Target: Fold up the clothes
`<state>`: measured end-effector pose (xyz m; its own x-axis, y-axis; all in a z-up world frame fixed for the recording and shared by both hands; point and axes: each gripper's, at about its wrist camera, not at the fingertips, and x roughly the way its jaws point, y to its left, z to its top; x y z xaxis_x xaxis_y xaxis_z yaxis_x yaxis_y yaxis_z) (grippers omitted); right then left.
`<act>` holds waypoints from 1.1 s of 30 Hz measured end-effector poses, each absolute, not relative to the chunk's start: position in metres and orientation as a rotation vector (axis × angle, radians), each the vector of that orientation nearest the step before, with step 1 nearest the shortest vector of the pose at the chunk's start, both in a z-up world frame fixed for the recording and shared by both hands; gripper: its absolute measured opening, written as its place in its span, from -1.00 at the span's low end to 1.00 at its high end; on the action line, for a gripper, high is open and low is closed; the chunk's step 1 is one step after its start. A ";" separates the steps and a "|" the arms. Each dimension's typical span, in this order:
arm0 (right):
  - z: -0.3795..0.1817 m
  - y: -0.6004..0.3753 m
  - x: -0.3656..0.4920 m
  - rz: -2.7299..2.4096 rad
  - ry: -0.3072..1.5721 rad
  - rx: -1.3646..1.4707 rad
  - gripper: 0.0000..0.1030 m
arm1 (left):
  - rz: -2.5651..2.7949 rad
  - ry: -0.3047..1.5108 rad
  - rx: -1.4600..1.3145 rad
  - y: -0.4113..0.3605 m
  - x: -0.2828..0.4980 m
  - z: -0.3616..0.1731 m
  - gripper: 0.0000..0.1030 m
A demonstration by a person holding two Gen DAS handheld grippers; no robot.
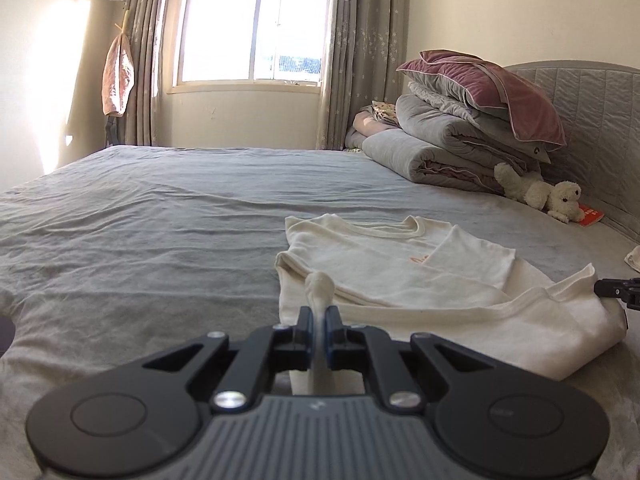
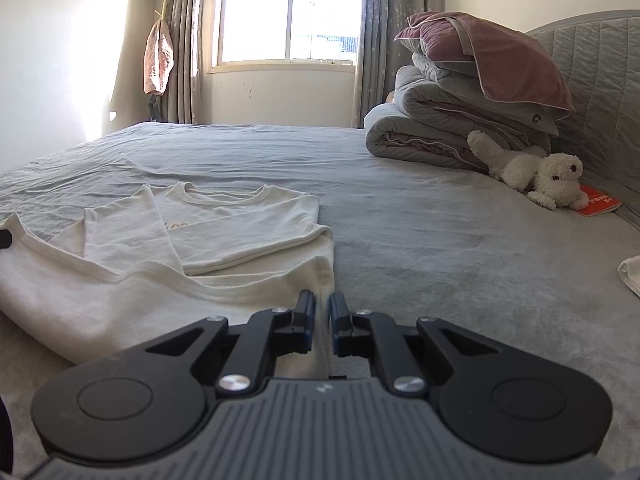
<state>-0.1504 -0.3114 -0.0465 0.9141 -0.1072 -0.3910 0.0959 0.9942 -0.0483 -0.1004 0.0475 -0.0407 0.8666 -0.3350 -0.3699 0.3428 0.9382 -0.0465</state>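
A cream long-sleeved shirt (image 1: pixel 400 264) lies on the grey bed sheet (image 1: pixel 140 232), neck toward the window, both sleeves folded across its chest. My left gripper (image 1: pixel 319 314) is shut on the shirt's bottom left corner, and a pinch of cloth sticks up between the fingers. In the right wrist view the same shirt (image 2: pixel 224 220) lies to the left, and my right gripper (image 2: pixel 322 304) is shut on its bottom right corner. The hem hangs raised between the two grippers. The right gripper's tip (image 1: pixel 618 290) shows at the right edge of the left wrist view.
Folded grey quilts with a mauve pillow (image 2: pixel 480 52) are stacked by the padded headboard (image 2: pixel 600 80). A white plush dog (image 2: pixel 536 172) and a red booklet (image 2: pixel 600 200) lie beside them. Another cream cloth (image 2: pixel 632 276) lies at the right edge. Curtains frame the window (image 1: pixel 256 24).
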 end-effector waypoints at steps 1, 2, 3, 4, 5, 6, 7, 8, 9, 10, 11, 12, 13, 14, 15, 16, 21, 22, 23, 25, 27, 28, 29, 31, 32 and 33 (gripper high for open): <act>-0.045 -0.311 -0.151 -0.115 0.390 -0.035 -0.84 | -0.351 0.374 0.029 0.046 -0.099 -0.039 -0.88; -0.043 -0.312 -0.148 -0.131 0.379 -0.043 -0.88 | -0.347 0.367 0.037 0.045 -0.097 -0.037 -0.88; -0.041 -0.313 -0.146 -0.148 0.369 -0.049 -0.90 | -0.343 0.364 0.039 0.044 -0.093 -0.036 -0.88; -0.040 -0.316 -0.142 -0.163 0.362 -0.037 -0.90 | -0.339 0.358 0.035 0.043 -0.089 -0.034 -0.88; -0.038 -0.320 -0.138 -0.176 0.357 -0.024 -0.91 | -0.338 0.351 0.029 0.042 -0.086 -0.033 -0.88; -0.037 -0.324 -0.134 -0.178 0.362 -0.003 -0.91 | -0.339 0.359 0.026 0.042 -0.083 -0.033 -0.88; -0.035 -0.328 -0.129 -0.178 0.370 0.016 -0.91 | -0.340 0.374 0.025 0.040 -0.079 -0.033 -0.88; -0.037 -0.328 -0.127 -0.164 0.389 0.030 -0.91 | -0.340 0.390 0.023 0.039 -0.074 -0.034 -0.88; -0.038 -0.329 -0.124 -0.150 0.409 0.043 -0.91 | -0.341 0.421 0.018 0.038 -0.070 -0.035 -0.88; -0.039 -0.330 -0.122 -0.135 0.428 0.056 -0.90 | -0.343 0.447 0.009 0.038 -0.067 -0.038 -0.88; -0.040 -0.330 -0.119 -0.121 0.448 0.069 -0.72 | -0.346 0.465 0.002 0.039 -0.066 -0.041 -0.88; -0.042 -0.331 -0.116 -0.107 0.467 0.083 -0.68 | -0.348 0.478 -0.003 0.040 -0.066 -0.043 -0.88; -0.043 -0.331 -0.114 -0.092 0.486 0.096 -0.64 | -0.349 0.491 -0.009 0.042 -0.066 -0.046 -0.88; -0.044 -0.332 -0.111 -0.078 0.505 0.109 -0.50 | -0.350 0.504 -0.017 0.043 -0.066 -0.049 -0.88; -0.046 -0.332 -0.109 -0.065 0.523 0.118 -0.30 | -0.352 0.515 -0.027 0.045 -0.065 -0.050 -0.87; -0.048 -0.329 -0.108 -0.068 0.531 0.102 -0.25 | -0.354 0.526 -0.038 0.047 -0.064 -0.052 -0.87; -0.054 -0.314 -0.109 -0.053 0.529 0.038 -0.76 | -0.363 0.539 -0.071 0.052 -0.063 -0.052 -0.87; -0.053 -0.310 -0.111 -0.062 0.517 0.015 -0.85 | -0.364 0.535 -0.073 0.052 -0.064 -0.051 -0.88; -0.052 -0.306 -0.115 -0.067 0.497 -0.003 -0.85 | -0.364 0.523 -0.069 0.052 -0.064 -0.050 -0.89; -0.049 -0.300 -0.123 -0.080 0.454 -0.038 -0.87 | -0.360 0.492 -0.053 0.050 -0.065 -0.047 -0.89; -0.044 -0.300 -0.130 -0.095 0.408 -0.061 -0.87 | -0.356 0.460 -0.038 0.048 -0.066 -0.043 -0.89; -0.041 -0.302 -0.132 -0.103 0.386 -0.070 -0.87 | -0.354 0.444 -0.030 0.047 -0.066 -0.042 -0.89; -0.039 -0.306 -0.131 -0.110 0.373 -0.075 -0.88 | -0.352 0.428 -0.022 0.046 -0.066 -0.040 -0.89; -0.034 -0.308 -0.126 -0.124 0.347 -0.078 -0.88 | -0.348 0.397 -0.007 0.044 -0.067 -0.036 -0.89; -0.032 -0.309 -0.120 -0.127 0.344 -0.073 -0.88 | -0.346 0.391 -0.005 0.043 -0.064 -0.035 -0.89; -0.029 -0.310 -0.114 -0.130 0.342 -0.069 -0.88 | -0.343 0.391 -0.003 0.042 -0.059 -0.034 -0.89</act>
<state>-0.1139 -0.3103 -0.0292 0.9340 -0.1386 -0.3295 0.1153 0.9893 -0.0893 -0.0586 0.0418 -0.0340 0.8677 -0.3285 -0.3731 0.3274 0.9424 -0.0684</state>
